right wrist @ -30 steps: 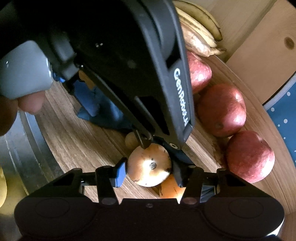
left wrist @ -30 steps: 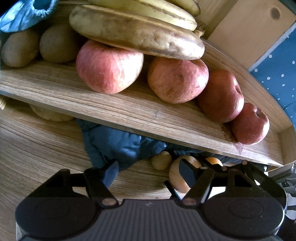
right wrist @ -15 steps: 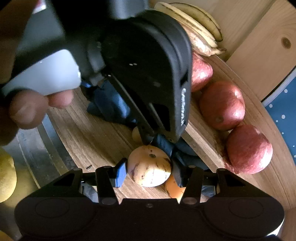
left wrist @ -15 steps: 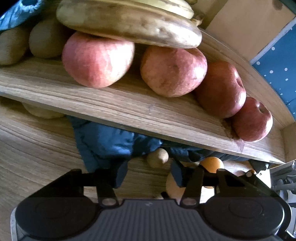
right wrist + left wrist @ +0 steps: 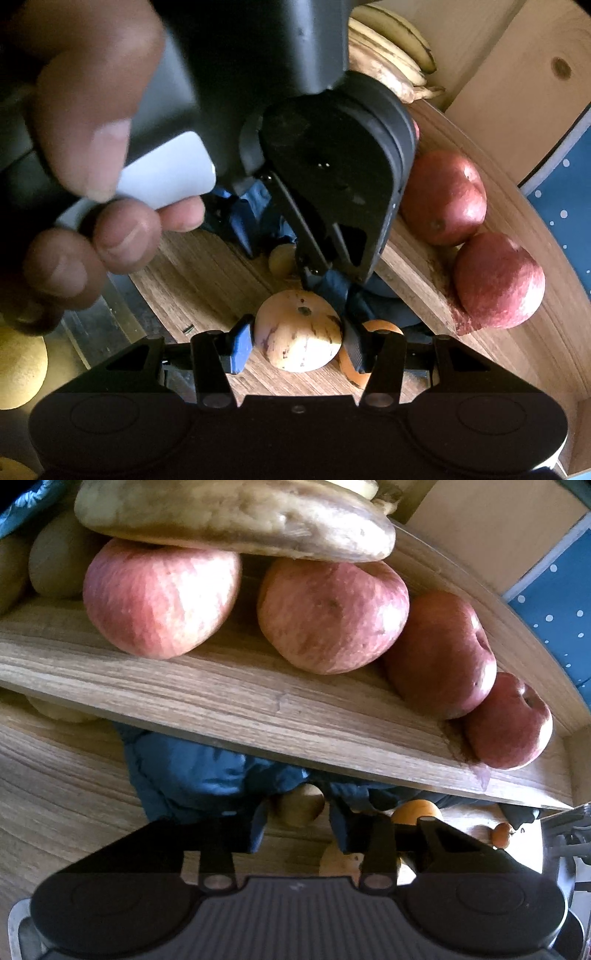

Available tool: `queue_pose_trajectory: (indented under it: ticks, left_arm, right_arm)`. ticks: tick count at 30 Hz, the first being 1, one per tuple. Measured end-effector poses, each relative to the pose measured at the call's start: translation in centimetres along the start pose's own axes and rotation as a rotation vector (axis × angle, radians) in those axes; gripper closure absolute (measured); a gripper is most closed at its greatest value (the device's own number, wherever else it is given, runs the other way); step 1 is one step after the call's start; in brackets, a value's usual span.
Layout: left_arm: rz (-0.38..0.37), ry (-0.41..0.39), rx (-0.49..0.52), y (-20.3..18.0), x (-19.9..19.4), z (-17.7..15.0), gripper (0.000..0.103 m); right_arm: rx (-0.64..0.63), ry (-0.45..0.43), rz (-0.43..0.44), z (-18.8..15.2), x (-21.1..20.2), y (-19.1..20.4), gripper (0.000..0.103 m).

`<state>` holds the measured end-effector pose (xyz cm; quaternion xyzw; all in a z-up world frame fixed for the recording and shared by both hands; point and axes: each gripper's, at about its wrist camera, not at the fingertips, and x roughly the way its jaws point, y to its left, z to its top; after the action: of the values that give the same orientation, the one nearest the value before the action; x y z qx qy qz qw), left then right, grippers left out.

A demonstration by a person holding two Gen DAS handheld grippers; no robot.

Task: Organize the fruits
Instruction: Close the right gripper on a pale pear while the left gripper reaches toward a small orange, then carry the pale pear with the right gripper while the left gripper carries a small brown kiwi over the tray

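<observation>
Two handheld grippers low over a wooden table, beside a raised shelf of fruit.

My right gripper [image 5: 297, 341] has its fingers spread, flanking a pale yellow speckled fruit [image 5: 299, 330] that rests on the table [image 5: 192, 280]; whether the pads touch it I cannot tell. My left gripper [image 5: 297, 829] is open and empty, a small brown fruit [image 5: 301, 805] on the table just beyond its fingertips, beside blue cloth [image 5: 192, 775]. Red apples [image 5: 332, 614] line the shelf [image 5: 236, 701], under a browned banana [image 5: 236, 517].
</observation>
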<state>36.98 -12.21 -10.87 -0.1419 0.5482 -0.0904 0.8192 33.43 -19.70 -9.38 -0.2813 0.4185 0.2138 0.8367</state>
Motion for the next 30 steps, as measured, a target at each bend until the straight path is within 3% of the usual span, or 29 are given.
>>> queue_pose_trajectory:
  ticks: [3, 15, 30]
  left_arm:
    - [0.002, 0.002, -0.004, 0.5, -0.4, 0.5, 0.073]
    - [0.02, 0.006, 0.003, 1.5, -1.1, -0.1, 0.073]
    - [0.026, -0.02, 0.02, 0.9, -3.6, -3.4, 0.073]
  right_arm:
    - [0.004, 0.0, 0.0, 0.1, 0.3, -0.3, 0.05]
    - [0.044, -0.007, 0.009, 0.1, 0.1, -0.9, 0.051]
    - [0.08, -0.029, 0.013, -1.1, -2.0, -1.6, 0.051]
